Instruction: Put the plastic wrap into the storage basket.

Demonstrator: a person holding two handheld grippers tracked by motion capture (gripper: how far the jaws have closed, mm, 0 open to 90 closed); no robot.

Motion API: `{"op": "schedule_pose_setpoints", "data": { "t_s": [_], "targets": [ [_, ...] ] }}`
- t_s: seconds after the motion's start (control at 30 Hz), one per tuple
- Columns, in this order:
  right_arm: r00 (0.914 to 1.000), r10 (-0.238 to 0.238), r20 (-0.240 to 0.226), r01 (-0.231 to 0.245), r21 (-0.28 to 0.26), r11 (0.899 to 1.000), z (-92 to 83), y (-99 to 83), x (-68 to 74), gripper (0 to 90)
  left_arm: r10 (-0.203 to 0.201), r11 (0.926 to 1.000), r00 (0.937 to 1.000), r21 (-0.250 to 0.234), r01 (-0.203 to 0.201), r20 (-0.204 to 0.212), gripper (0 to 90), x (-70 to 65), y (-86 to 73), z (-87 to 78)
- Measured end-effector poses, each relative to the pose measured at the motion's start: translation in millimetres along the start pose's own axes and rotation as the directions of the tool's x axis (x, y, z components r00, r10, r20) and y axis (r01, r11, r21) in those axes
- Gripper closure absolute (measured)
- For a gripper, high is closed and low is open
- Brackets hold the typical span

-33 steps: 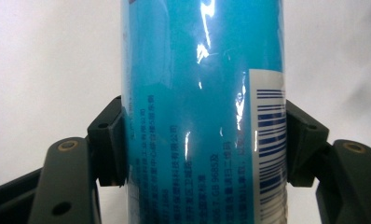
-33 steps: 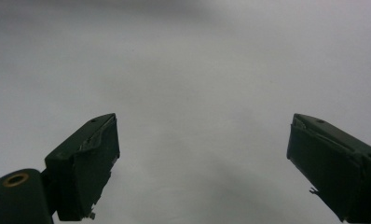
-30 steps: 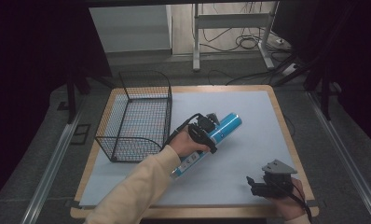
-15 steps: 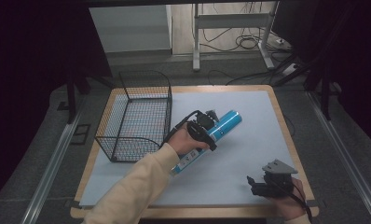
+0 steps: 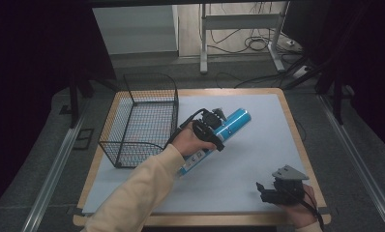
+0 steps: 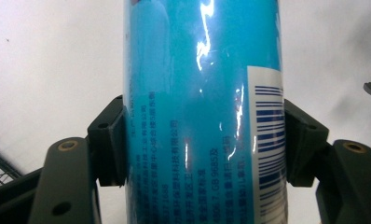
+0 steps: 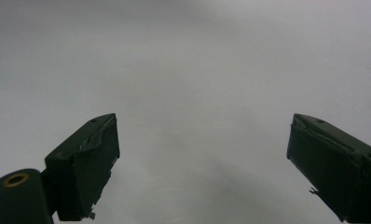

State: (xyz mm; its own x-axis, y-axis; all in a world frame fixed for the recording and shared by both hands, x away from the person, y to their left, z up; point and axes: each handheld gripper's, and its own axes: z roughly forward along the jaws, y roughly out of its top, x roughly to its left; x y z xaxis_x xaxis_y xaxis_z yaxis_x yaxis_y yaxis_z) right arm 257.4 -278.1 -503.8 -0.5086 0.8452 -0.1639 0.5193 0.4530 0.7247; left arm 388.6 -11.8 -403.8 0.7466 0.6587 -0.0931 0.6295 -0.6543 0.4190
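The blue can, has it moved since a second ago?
No. The blue can lies at the same slant beside the wire basket, with the left tongs clamped across its middle as before.

Dim, dark-edged room; glare streaks the blue can [image 6: 197, 93]; close views soft.

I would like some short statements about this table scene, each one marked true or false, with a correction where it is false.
1. The left gripper is shut on the blue can. True.
2. The blue can lies inside the wire basket. False: it is outside, to the right of the basket.
3. The right gripper has open jaws with nothing between them. True.
4. The right gripper holds the basket's rim. False: it is at the table's near right corner, away from the basket.
5. The can's label shows a barcode. True.
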Motion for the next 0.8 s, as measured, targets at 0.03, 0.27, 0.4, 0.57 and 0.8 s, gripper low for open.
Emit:
{"op": "schedule_pose_setpoints", "data": {
  "t_s": [0.03, 0.27, 0.4, 0.57, 0.8],
  "targets": [
    [1.0000, 0.000, 0.000, 0.000, 0.000, 1.000, 0.1, 0.0, -0.1, 9.5, -0.002, 1.0000, 1.0000, -0.002, 0.002, -0.001, 31.4, 0.0, 0.3, -0.6],
    [1.0000, 0.002, 0.001, -0.002, -0.001, 1.000, -0.1, -0.1, -0.1, 9.5, -0.006, 0.9998, 1.0000, -0.018, 0.005, -0.006, 31.4, 1.7, 2.4, -6.4],
    [1.0000, 0.001, 0.001, -0.001, -0.001, 1.000, 0.2, -0.1, 0.2, 9.6, -0.005, 0.9996, 0.9999, -0.029, 0.005, -0.014, 31.4, 3.5, 4.7, -12.4],
    [1.0000, 0.001, 0.000, -0.001, 0.001, 1.000, 0.2, -0.1, 0.2, 9.6, -0.008, 0.9992, 0.9998, -0.040, 0.007, -0.020, 31.4, 5.3, 9.1, -19.3],
    [1.0000, 0.002, -0.001, -0.002, -0.001, 1.000, 0.1, -0.2, -0.1, 9.6, -0.010, 0.9989, 0.9995, -0.045, 0.008, -0.029, 31.4, 8.9, 14.4, -24.7]
  ]
}}
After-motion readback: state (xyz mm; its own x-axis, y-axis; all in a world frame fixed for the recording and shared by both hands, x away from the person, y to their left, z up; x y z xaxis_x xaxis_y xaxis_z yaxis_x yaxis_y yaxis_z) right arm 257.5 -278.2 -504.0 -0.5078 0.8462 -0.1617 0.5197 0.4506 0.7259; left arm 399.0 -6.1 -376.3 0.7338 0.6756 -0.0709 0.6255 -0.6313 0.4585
